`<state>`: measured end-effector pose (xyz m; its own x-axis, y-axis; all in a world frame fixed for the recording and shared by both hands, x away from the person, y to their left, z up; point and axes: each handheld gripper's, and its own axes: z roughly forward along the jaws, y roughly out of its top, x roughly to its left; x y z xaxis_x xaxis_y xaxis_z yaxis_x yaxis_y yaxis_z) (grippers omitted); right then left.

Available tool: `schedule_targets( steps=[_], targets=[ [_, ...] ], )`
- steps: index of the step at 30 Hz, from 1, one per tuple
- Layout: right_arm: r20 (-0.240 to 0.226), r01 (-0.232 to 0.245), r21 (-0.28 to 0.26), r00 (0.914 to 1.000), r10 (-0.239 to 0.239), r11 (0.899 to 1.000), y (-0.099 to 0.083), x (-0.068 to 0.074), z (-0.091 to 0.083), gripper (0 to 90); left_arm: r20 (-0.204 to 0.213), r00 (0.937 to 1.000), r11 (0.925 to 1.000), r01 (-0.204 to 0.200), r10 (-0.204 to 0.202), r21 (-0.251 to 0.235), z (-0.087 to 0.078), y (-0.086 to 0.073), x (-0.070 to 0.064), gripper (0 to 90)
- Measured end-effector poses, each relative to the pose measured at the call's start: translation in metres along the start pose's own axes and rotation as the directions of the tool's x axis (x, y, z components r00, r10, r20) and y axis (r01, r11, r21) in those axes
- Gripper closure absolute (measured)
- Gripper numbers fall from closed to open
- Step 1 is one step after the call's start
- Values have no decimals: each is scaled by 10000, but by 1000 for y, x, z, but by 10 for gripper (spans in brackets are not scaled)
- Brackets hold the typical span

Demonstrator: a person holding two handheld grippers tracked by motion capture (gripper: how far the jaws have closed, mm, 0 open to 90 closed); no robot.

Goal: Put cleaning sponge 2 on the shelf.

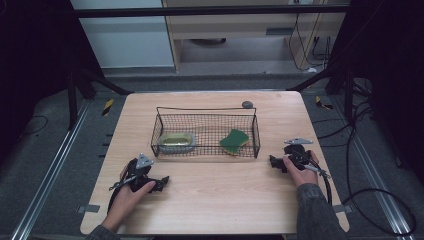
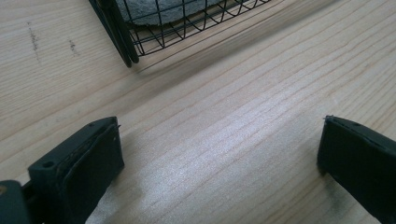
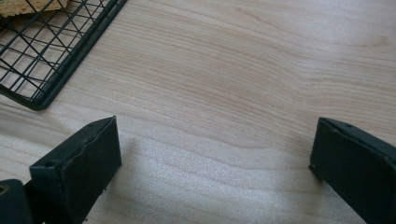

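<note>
no readable text, no labels, no numbers, no signs

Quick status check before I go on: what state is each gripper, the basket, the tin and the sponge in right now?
Left gripper: open, jaws wide apart, holding nothing, low over the table.
Right gripper: open, holding nothing, near the basket's corner.
Wire basket: upright on the table, no lid.
Metal tin: upright, in the basket's left end.
Green sponge: in the basket's right end.
</note>
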<state>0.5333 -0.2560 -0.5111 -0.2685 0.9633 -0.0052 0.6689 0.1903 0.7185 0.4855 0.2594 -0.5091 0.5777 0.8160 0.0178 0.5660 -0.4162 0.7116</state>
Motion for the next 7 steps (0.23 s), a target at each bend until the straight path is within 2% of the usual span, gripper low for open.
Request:
schedule_targets(
  steps=[7],
  targets=[
    [-44,27,-115,10000,-27,9999,-2,1,-1,20,0,10000,10000,-4,4,1,0,0,0,0]
  ],
)
